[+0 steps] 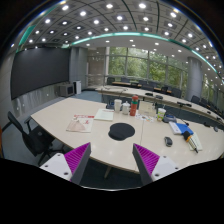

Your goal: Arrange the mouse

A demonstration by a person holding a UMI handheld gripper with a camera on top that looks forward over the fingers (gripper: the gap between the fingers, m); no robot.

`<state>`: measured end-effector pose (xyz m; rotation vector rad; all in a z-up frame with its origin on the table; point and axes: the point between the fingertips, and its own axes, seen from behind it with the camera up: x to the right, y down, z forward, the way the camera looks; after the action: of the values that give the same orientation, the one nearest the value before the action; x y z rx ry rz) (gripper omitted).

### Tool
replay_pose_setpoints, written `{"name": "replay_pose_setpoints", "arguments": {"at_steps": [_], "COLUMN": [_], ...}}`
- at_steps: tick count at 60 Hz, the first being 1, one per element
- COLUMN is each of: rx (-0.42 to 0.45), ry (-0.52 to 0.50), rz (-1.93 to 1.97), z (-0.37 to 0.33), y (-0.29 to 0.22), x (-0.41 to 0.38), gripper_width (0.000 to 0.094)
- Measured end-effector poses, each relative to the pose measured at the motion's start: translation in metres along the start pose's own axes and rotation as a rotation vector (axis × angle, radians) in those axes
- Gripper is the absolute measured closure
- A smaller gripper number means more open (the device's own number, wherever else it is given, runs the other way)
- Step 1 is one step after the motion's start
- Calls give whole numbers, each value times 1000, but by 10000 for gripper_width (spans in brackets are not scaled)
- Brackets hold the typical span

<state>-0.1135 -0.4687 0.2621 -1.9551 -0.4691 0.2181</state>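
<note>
Gripper view puts me high above a large pale, curved-edged meeting table (60,118), with my hand-held gripper (110,160) held well short of it. Its two fingers stand wide apart, magenta pads (72,158) facing each other, and nothing sits between them; only table edge and dark floor show in the gap.

Beyond the fingers, near the table's middle, I see a round black mouse mat (121,131) lying flat. The small dark computer mouse (168,141) lies well to the right of that mat, apart from it, close to a flat blue book or folder (181,128) and some white papers (193,143).

Left of the mat there is a pinkish booklet (80,124) and a white sheet (104,115). Behind the mat stand a few cups and small containers (124,105); I cannot tell exactly what each is. A black office chair (27,135) sits at the table's left side. Farther back I see more desks, large windows (150,66) and a ceiling with rows of small round lights (95,18).
</note>
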Motion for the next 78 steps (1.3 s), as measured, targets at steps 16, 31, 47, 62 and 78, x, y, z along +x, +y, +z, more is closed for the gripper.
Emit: {"name": "replay_pose_setpoints", "arguments": {"at_steps": [16, 31, 47, 62, 78], "rx": [-101, -218, -188, -210, -232], "ry": [51, 157, 246, 242, 179], "rz": [24, 74, 89, 115, 148], "z": [19, 63, 179, 297, 366], "y": [74, 161, 163, 159, 161], "x": [60, 179, 330, 423, 450], "gripper_width": [82, 81, 73, 77, 214]}}
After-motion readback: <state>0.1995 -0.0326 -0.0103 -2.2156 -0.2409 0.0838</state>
